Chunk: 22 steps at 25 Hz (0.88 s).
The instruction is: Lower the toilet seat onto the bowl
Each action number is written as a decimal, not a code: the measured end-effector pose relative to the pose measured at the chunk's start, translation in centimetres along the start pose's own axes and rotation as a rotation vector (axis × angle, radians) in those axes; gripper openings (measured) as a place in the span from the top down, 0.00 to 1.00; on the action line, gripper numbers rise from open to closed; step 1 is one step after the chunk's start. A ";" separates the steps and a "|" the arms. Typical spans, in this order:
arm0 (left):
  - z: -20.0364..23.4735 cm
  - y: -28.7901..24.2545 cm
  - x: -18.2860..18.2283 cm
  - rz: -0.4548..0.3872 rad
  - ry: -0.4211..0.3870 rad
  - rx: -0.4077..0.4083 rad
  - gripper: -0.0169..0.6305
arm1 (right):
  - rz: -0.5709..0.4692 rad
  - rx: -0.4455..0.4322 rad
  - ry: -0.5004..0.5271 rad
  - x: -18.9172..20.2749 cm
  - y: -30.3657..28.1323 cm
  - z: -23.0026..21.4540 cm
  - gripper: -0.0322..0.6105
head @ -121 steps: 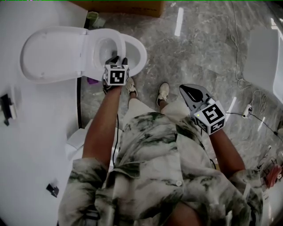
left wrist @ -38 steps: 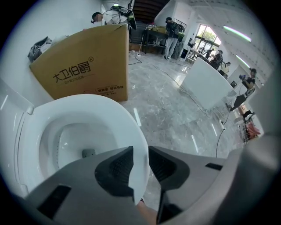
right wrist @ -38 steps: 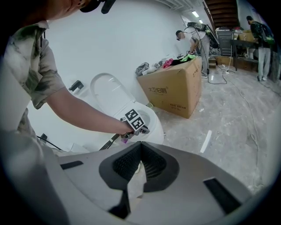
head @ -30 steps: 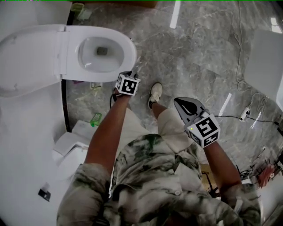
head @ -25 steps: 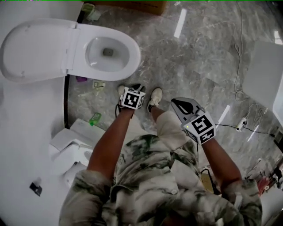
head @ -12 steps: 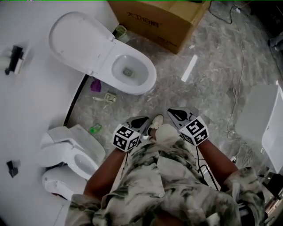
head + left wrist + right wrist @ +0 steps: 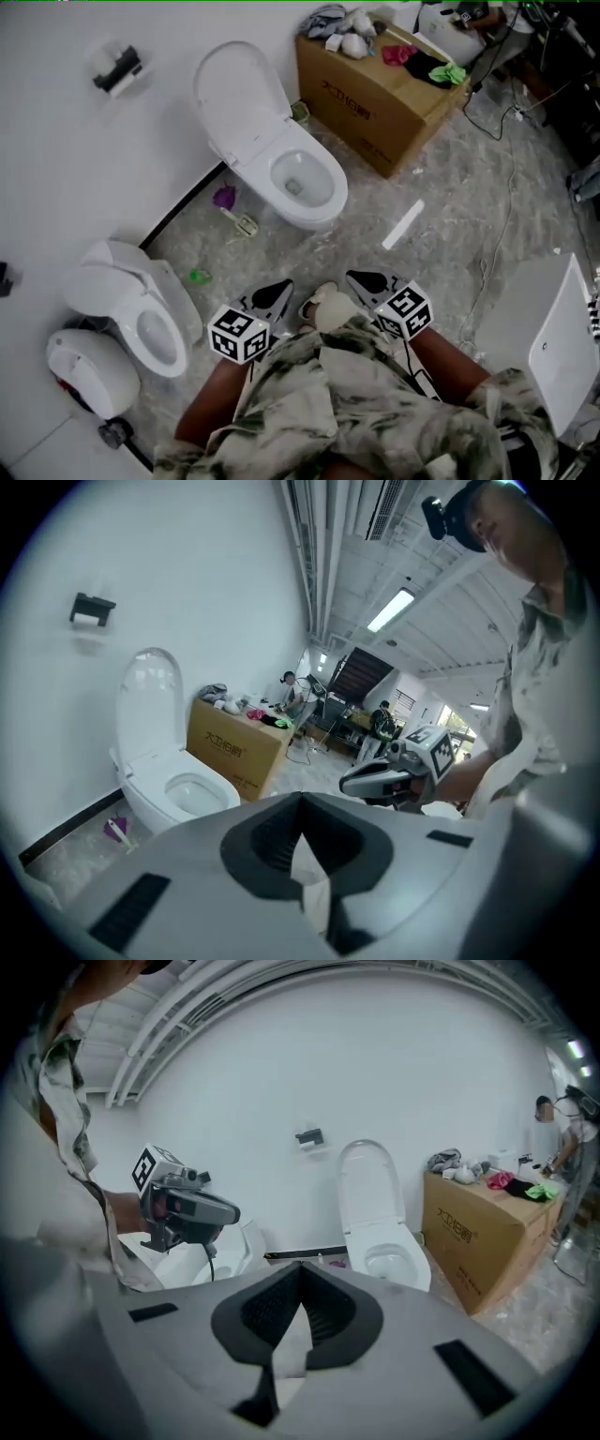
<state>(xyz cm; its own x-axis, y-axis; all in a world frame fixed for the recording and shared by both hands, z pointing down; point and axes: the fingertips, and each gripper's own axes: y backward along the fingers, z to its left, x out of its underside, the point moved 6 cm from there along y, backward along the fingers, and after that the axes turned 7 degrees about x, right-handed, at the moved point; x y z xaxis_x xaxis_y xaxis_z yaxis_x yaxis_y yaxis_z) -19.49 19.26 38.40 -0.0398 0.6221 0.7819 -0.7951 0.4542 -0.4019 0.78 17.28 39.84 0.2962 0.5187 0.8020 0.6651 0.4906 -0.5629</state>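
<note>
The white toilet (image 7: 300, 183) stands by the wall, its seat flat on the bowl and its lid (image 7: 239, 98) upright against the wall. My left gripper (image 7: 272, 295) hangs near my body, well short of the bowl; its jaws have just closed, shut with nothing between them. Beside it my right gripper (image 7: 364, 279) is shut and empty too. The toilet (image 7: 178, 794) lies far ahead in the left gripper view, where the left gripper (image 7: 300, 801) points at it and the right gripper (image 7: 370, 780) shows. In the right gripper view the right gripper (image 7: 300, 1269) faces the toilet (image 7: 389, 1260).
A second white toilet (image 7: 141, 314) and a round white unit (image 7: 84, 370) sit at lower left. A cardboard box (image 7: 375, 94) with clothes on it stands right of the toilet. Small purple (image 7: 223, 197) and green (image 7: 199, 277) items, cables (image 7: 511, 169) and a white panel (image 7: 553, 347) lie around.
Both grippers have drawn back and up from the toilet to my body. The view has pulled away, so the toilet now looks smaller and farther. The left jaws went shut.
</note>
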 end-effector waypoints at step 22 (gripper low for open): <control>-12.0 6.3 1.7 -0.117 0.005 -0.121 0.94 | -0.045 -0.129 0.182 -1.5 11.4 6.7 0.92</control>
<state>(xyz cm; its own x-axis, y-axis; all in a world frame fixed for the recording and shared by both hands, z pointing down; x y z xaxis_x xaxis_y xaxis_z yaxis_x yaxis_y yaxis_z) -17.32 30.86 31.46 0.0522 0.5638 0.8243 -0.7157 0.5967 -0.3629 3.34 26.79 30.86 0.3751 0.3574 0.8553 0.7591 0.4112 -0.5047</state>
